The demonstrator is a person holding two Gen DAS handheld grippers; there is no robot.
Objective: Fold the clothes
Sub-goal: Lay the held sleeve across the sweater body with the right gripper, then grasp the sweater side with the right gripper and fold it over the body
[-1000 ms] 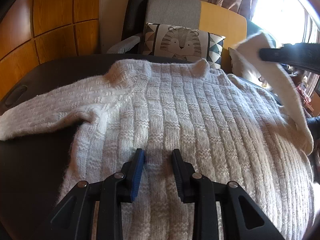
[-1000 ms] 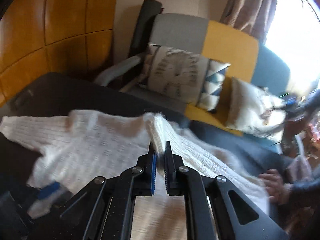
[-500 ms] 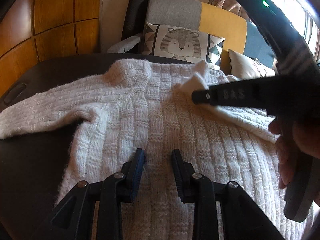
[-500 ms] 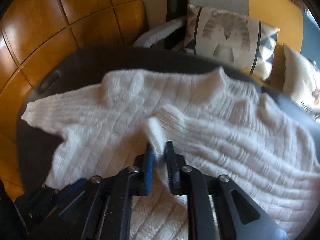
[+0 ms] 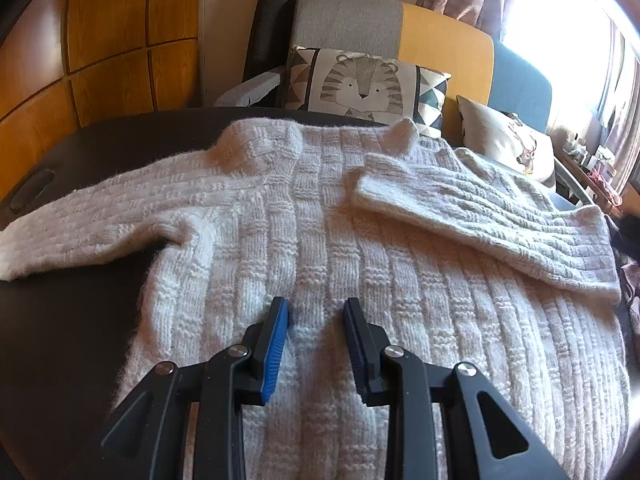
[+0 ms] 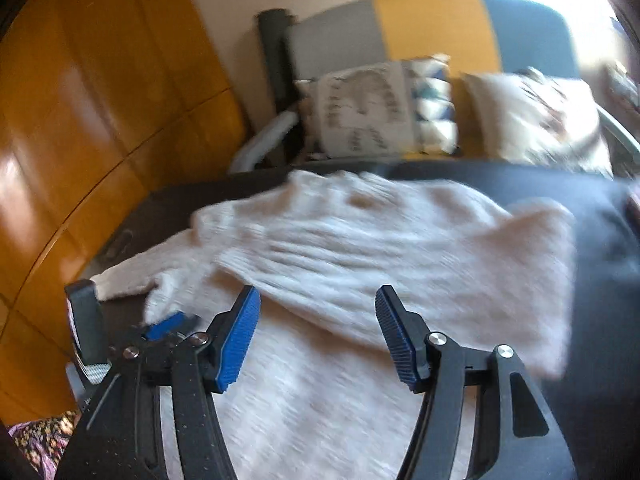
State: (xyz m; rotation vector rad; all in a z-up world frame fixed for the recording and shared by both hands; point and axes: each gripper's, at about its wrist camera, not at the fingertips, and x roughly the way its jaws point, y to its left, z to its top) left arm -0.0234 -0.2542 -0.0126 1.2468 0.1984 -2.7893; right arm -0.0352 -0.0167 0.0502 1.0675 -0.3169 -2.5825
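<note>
A cream knitted sweater (image 5: 360, 248) lies flat on a dark table (image 5: 60, 320), collar at the far side. Its right sleeve (image 5: 480, 216) is folded in across the chest, and the left sleeve (image 5: 100, 224) stretches out to the left. My left gripper (image 5: 316, 308) rests its tips on the sweater's lower body, jaws a little apart, with no fold pinched between the pads. In the blurred right wrist view my right gripper (image 6: 318, 300) hovers over the sweater (image 6: 360, 248). Its jaws are opening wide with nothing between them. The left gripper (image 6: 168, 324) shows at the lower left there.
Behind the table stands a grey, yellow and blue sofa with a tiger cushion (image 5: 360, 84) and a pale cushion (image 5: 508, 144). Wooden wall panels (image 5: 100, 40) line the left side. A bright window fills the upper right. A slot (image 5: 32, 192) is cut into the table's left edge.
My right gripper carried the right sleeve in over the chest, let it go and drew back, jaws now wide. The sleeve lies folded on the sweater. The left gripper has not moved.
</note>
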